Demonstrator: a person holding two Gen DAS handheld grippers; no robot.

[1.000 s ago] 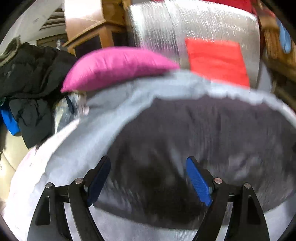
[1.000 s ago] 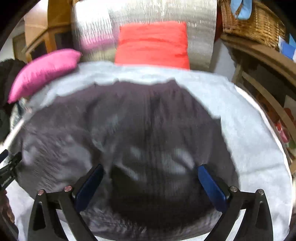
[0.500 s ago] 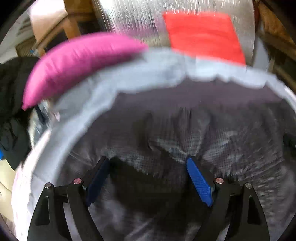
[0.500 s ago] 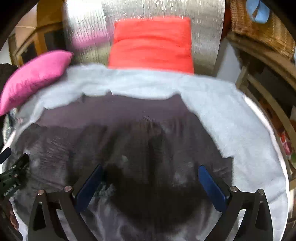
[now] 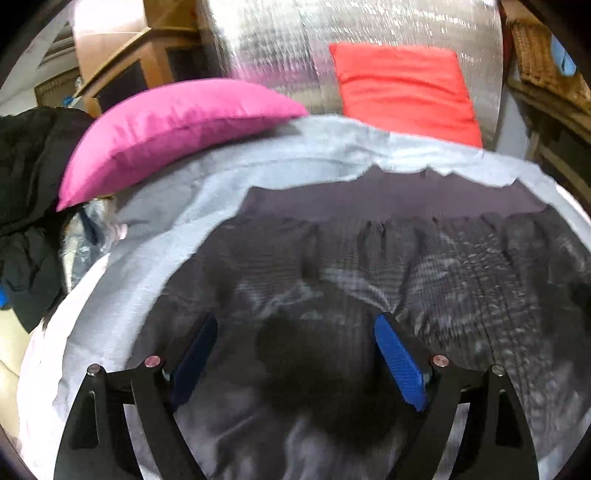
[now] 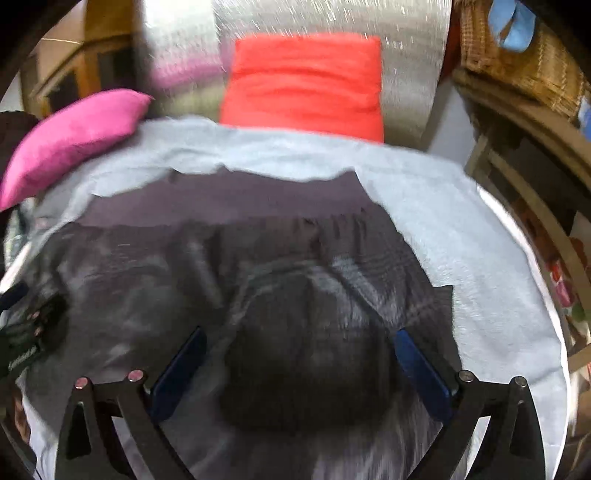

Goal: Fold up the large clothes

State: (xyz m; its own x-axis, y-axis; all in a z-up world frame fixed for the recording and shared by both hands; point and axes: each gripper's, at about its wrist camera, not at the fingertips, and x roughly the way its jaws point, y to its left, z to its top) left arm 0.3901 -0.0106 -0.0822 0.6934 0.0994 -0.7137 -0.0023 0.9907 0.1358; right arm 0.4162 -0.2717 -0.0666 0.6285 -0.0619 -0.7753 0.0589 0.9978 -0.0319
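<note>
Claws hover over dark garment, fold not begun

Left wrist view: left claw [image 5: 293, 360] spread wide, pinching nothing, above the dark pleated garment [image 5: 388, 258] lying on the grey sheet [image 5: 155, 266] near a pink pillow [image 5: 173, 129].

Right wrist view: right claw [image 6: 299, 373] likewise spread and empty. Next probably calls for pinching an edge. A wicker basket [image 6: 524, 62] holds something blue [image 6: 513, 22].

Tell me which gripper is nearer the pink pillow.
Left. The left gripper hovers open over the dark garment on the side where the pink pillow lies; the right gripper hovers open farther across, toward the garment's opposite edge.
</note>
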